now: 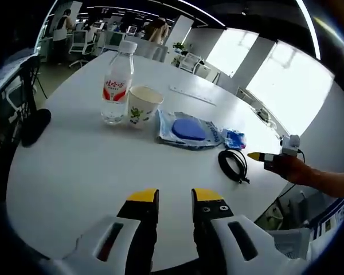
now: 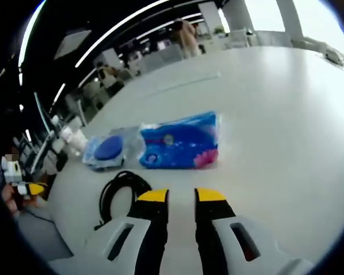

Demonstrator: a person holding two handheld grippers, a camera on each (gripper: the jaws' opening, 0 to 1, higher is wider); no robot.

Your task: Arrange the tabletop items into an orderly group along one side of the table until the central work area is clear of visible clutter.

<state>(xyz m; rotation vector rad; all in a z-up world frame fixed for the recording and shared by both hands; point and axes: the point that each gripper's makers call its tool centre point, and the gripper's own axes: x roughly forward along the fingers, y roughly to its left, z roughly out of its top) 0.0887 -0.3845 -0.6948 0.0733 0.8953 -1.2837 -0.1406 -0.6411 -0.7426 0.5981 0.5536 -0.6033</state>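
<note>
**Clutter sits in a loose row, both grippers hanging back empty**

Clutter is what we're watching: a water bottle (image 1: 117, 80) standing upright on the white table (image 1: 74, 166), a paper cup (image 1: 141, 105) just beside it and possibly touching, then a clear bag with a blue disc inside (image 1: 188, 130), a small blue packet (image 1: 235, 138) just past it, and a coiled black cable (image 1: 233, 163) nearest the table's edge. They string out diagonally across the surface, well ahead of the left gripper (image 1: 175, 197).

That gripper hovers over bare table, jaws slightly parted, nothing between them. From the right gripper view the cable (image 2: 121, 192) lies closest, just ahead and to the left of the right gripper (image 2: 182, 196), whose jaws are also a little apart and empty. Beyond the cable the disc bag (image 2: 109, 150) and the blue packet (image 2: 180, 143) lie side by side, the packet's long side running across the jaws' line. So the right gripper looks the nearer one for cable and packet; bottle and cup fall to the left.

As for containers, the bottle appears capped and holds clear water; I cannot see into the cup. A black object (image 1: 34, 126) rests at the far left edge. A hand (image 1: 289, 167) shows at the right edge of the left gripper view.
</note>
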